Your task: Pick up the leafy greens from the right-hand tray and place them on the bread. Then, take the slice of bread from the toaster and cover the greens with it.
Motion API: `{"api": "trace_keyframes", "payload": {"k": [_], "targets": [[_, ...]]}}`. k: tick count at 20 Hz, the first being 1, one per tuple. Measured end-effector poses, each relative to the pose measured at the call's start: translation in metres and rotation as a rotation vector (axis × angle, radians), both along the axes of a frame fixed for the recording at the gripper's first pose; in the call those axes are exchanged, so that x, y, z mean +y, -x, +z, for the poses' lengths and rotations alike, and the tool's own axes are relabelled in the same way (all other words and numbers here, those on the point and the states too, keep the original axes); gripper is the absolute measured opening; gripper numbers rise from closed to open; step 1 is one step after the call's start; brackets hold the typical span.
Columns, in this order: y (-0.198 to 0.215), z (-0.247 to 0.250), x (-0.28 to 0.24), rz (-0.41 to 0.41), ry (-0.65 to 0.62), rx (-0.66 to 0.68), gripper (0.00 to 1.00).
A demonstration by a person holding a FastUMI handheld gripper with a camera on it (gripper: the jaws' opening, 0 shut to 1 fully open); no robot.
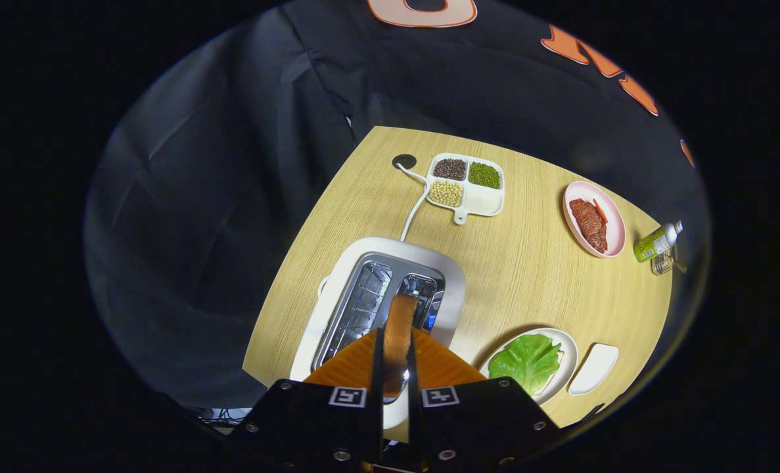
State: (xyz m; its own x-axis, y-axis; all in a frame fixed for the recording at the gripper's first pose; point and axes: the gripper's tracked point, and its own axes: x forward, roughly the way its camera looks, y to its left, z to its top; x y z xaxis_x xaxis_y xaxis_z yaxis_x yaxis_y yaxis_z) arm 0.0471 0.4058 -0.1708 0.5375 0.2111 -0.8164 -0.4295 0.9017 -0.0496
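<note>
So from where I'm standing, the left half of the frame is just dark cloth hanging behind the wooden table (534,263), nothing else over there.

Moving in toward the middle: the toaster (337,309) sits at lower centre of the frame, white shell, two shiny slots on top, and its white cord (416,207) runs up to a round hole in the tabletop. The gripper (396,348) is at bottom centre, right over the toaster, and its two fingers are pinched tight on a slice of bread (399,328), held edge-on between them. The slice looks to be above the right-hand slot, though I can't tell if its lower edge has fully cleared it.

Above centre, at the far side of the table, there's a white divided dish (478,200) with dark, green and pale beans in three of its sections.

Lower right of the frame: a white plate (566,355) with the leafy greens (526,360) lying on it; a pale edge of the bottom bread pokes out at their right side. Just beside it is a small white tray (595,368).

Further right and higher up, a pink plate (616,226) holds some reddish meat (589,225), and at the table's right edge a green bottle (656,242) lies on its side.
</note>
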Motion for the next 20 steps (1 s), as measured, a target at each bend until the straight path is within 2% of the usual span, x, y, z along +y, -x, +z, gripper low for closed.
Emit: {"api": "trace_keyframes", "payload": {"k": [2, 20], "targets": [[0.003, 0.001, 0.000, 0.005, -0.003, 0.000, 0.13], [0.017, 0.075, -0.010, 0.003, -0.151, -0.109, 0.12]]}}
